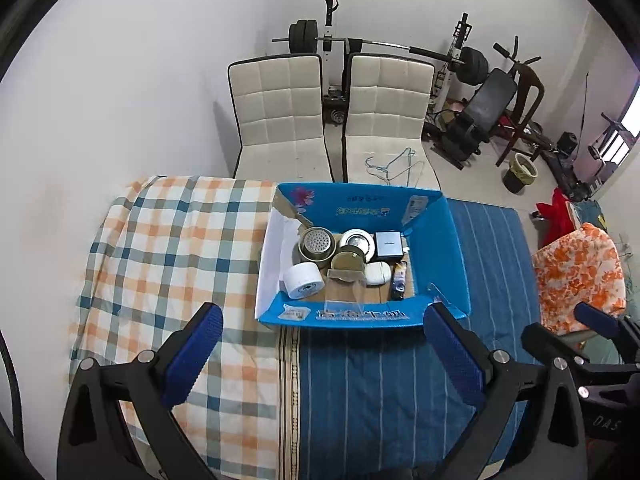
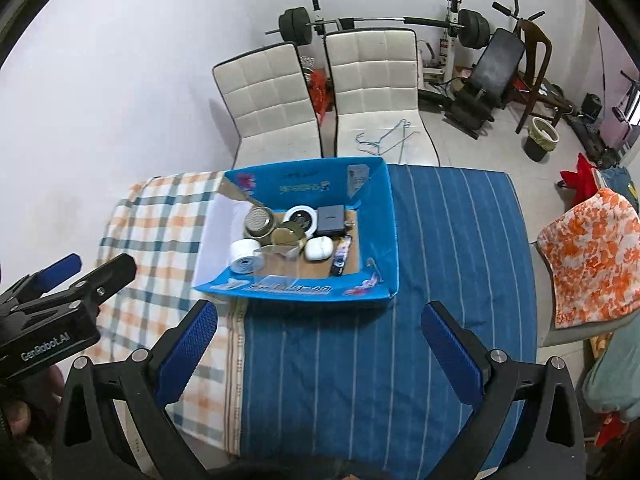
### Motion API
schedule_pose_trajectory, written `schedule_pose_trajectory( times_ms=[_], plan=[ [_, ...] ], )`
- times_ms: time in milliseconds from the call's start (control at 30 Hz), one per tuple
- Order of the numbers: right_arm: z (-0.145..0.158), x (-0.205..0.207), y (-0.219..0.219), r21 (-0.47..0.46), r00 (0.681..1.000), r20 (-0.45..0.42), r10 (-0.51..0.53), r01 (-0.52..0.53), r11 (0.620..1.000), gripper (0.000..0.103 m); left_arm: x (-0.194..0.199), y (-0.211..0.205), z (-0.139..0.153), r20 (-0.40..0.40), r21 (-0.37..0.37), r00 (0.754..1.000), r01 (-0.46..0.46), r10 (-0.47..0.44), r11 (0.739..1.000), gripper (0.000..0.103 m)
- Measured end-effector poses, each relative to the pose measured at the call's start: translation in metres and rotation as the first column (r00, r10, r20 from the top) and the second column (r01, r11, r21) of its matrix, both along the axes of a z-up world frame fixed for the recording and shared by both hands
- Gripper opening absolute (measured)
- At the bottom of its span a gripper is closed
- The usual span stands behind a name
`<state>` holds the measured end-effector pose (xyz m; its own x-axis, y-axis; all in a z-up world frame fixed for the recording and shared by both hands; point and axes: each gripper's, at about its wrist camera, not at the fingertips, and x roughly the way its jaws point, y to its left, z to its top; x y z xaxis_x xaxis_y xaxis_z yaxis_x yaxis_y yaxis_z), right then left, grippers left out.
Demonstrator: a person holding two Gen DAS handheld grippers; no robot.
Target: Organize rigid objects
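Two white quilted chairs [image 1: 336, 120] against the wall, barbell rack [image 1: 380, 44], wire hangers [image 1: 394, 168], lined bin [image 1: 520, 172] nearby.

- A bed [image 1: 360, 400] fills the lower middle of both views, its surface split into two coverings.
- A checked sheet [image 1: 168, 240] in orange, teal and white covers the left part of the frame.
- A blue striped sheet [image 1: 492, 248] with thin pale lines covers the right part; a narrow patterned band [image 1: 289, 380] runs along its left edge where the two meet.
- A blue cardboard box [image 1: 448, 240], open at the top, sits directly on the bed across that meeting line, in the middle of the frame.
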<state>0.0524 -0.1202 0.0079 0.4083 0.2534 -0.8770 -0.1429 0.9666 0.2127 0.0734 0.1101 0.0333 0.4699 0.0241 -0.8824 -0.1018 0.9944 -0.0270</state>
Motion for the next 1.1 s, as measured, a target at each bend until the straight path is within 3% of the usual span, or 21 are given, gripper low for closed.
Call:
schedule_pose_trajectory(
  times_ms=[433,1100],
  plan=[
    [0.046,-0.022,-0.005,-0.048,0.996,0.088,-0.01,0.015,0.999,0.103,-0.02,0.004,0.025,0.033,0.006,0.999,-0.009,0.008,1.0,0.103],
    [0.031,0.014,-0.013,-0.124,0.99,0.116,-0.081,0.095,0.988,0.103,0.003,-0.001,0.005,-0.005,0.027,1.0,-0.002,0.002,1.0,0.103]
  ],
)
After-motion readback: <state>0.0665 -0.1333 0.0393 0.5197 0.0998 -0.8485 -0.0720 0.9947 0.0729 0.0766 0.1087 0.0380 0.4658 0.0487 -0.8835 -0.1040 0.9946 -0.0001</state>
